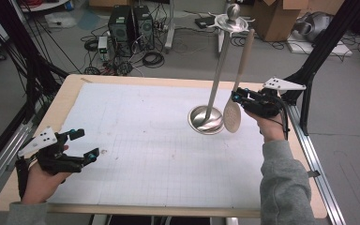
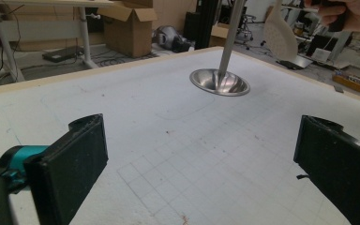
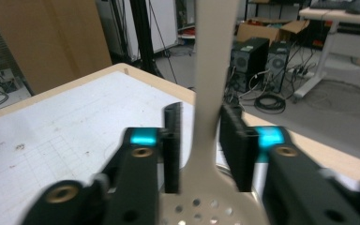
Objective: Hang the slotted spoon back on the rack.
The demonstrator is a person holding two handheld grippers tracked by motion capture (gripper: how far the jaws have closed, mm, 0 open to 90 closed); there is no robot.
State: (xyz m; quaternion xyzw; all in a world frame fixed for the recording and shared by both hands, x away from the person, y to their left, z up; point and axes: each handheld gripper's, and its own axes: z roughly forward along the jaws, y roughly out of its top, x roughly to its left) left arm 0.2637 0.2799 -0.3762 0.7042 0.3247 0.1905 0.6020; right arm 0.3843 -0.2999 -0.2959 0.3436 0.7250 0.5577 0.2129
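Our right gripper (image 1: 236,97) is closed on the beige, flat, perforated skimmer spoon of plastic or wood (image 1: 233,116), its jaws pressing the neck just above the round head with the holes, as the right gripper view shows (image 3: 201,140). The spoon stands almost upright, head down and handle up, just beside the shiny steel stand with a dish-shaped base and a tall thin pole (image 1: 207,119), on its right side and seemingly lifted a little off the table. We judge the spoon to be light and stiff, with a smooth surface that may slip or swing, because the long handle above the grip acts as a lever; taking hold at the narrow neck, near the head, seems a good place. Our left gripper (image 1: 87,144) is wide open and holds nothing, well apart from the stand, near the front left part of the white gridded table surface (image 1: 145,154).
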